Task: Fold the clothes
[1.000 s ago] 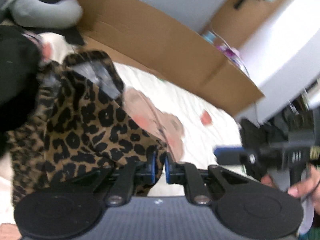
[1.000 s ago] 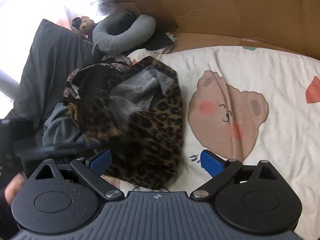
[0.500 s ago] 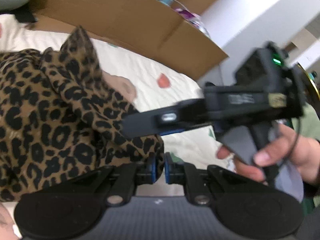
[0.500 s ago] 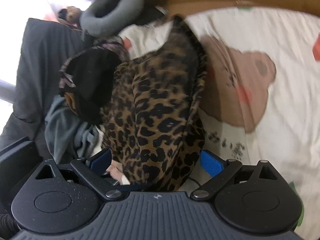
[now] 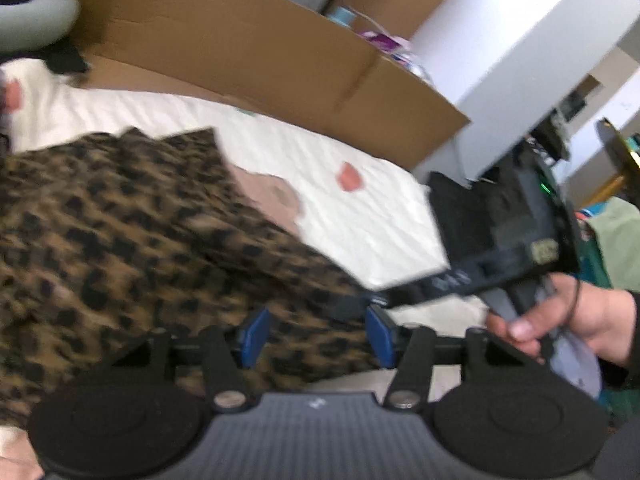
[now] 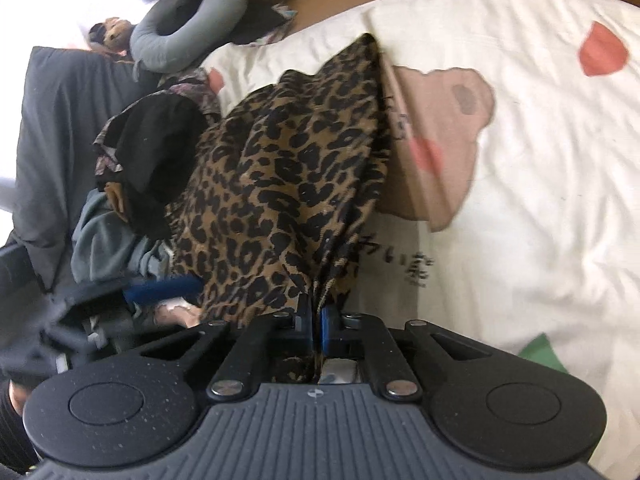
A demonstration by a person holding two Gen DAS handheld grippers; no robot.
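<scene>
Handoff: right gripper (image 6: 316, 330) now pinches the leopard garment (image 6: 288, 184) edge, left gripper (image 5: 316, 334) jaws opening, cloth loose between them, next fold possible.

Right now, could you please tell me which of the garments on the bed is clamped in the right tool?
The leopard-print garment, pinched in the shut right tool; the black garment lies untouched.

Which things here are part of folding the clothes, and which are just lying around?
For the job: leopard-print garment; right gripper, shut on its edge; left gripper, jaws opening with the fabric between them.

Lying about: grey neck pillow; cardboard; dark clothes pile; bear-print sheet.
</scene>
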